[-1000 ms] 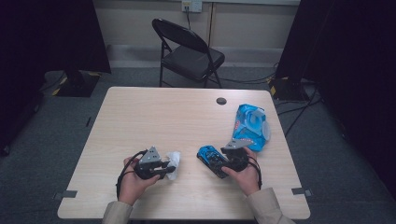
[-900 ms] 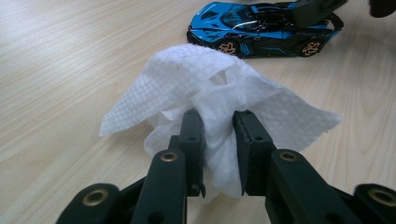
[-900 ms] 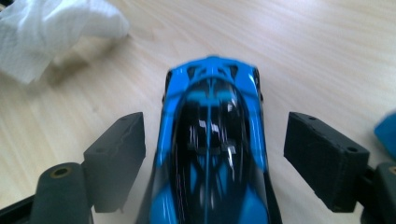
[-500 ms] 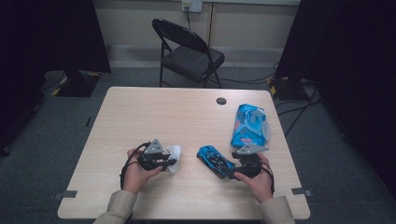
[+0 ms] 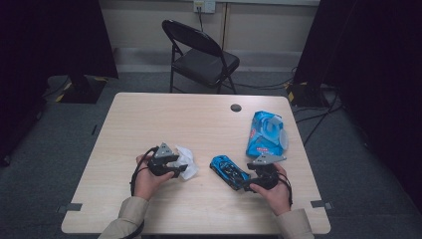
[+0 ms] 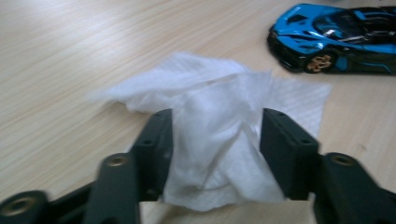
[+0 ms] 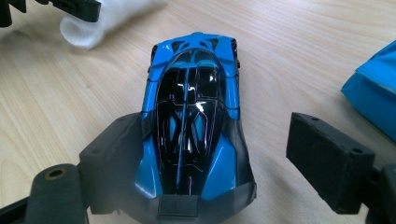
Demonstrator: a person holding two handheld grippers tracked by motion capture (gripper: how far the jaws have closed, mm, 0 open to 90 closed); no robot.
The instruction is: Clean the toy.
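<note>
Gripping a crumpled white paper wipe (image 6: 219, 140) between its jaws, the left hand-held gripper (image 5: 171, 167) is resting on the pale wooden surface (image 5: 164, 119). The right hand-held gripper (image 7: 210, 186) is standing open around the rear of a glossy blue-and-black toy sports car (image 7: 194, 121), one jaw touching it, near a blue plastic wipes packet (image 5: 266, 132).

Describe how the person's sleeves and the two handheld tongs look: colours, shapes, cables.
Both sleeves are beige. Each of the tongs is black: the left tongs and right tongs carry a grey three-cornered plate on top and trail a black cable. Their jaws are blocky, with small round holes.
</note>
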